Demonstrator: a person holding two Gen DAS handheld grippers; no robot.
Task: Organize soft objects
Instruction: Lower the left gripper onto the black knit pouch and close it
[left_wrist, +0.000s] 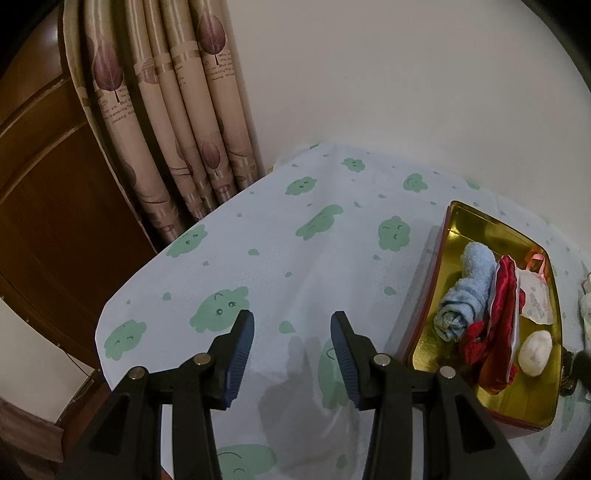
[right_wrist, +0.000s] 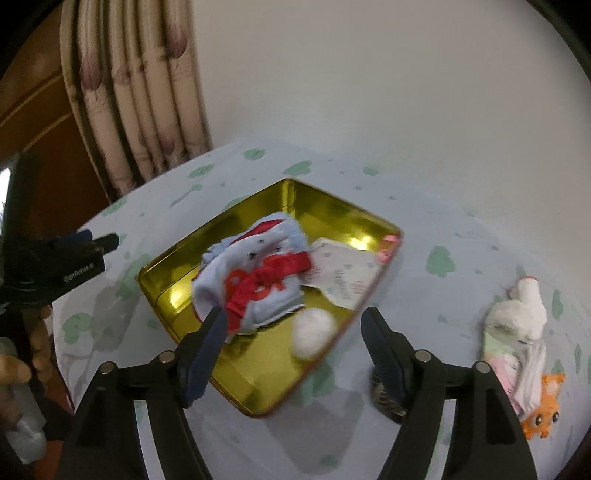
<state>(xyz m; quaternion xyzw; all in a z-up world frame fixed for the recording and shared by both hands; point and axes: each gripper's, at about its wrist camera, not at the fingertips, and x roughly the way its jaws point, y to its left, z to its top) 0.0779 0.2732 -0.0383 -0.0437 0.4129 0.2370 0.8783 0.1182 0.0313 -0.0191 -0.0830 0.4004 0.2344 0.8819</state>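
A gold tin tray (left_wrist: 476, 229) (right_wrist: 229, 229) lies on the table. It holds a rolled blue towel (left_wrist: 465, 295), a red-and-white cloth (left_wrist: 498, 317) (right_wrist: 258, 284), a white printed pouch (left_wrist: 535, 295) (right_wrist: 343, 273) and a white pompom (left_wrist: 535, 352) (right_wrist: 314, 332). My left gripper (left_wrist: 291, 325) is open and empty over the bare tablecloth, left of the tray. My right gripper (right_wrist: 295, 321) is open above the tray's near edge, its left finger (right_wrist: 210, 332) beside the cloth. White and pink soft items (right_wrist: 517, 332) and an orange toy (right_wrist: 543, 410) lie on the table to the right.
The table wears a white cloth with green blobs (left_wrist: 314, 221). A curtain (left_wrist: 166, 110) and a wooden door (left_wrist: 37, 184) stand behind at the left. The white wall (right_wrist: 369, 92) is close behind. A dark small object (right_wrist: 384, 398) sits under my right finger.
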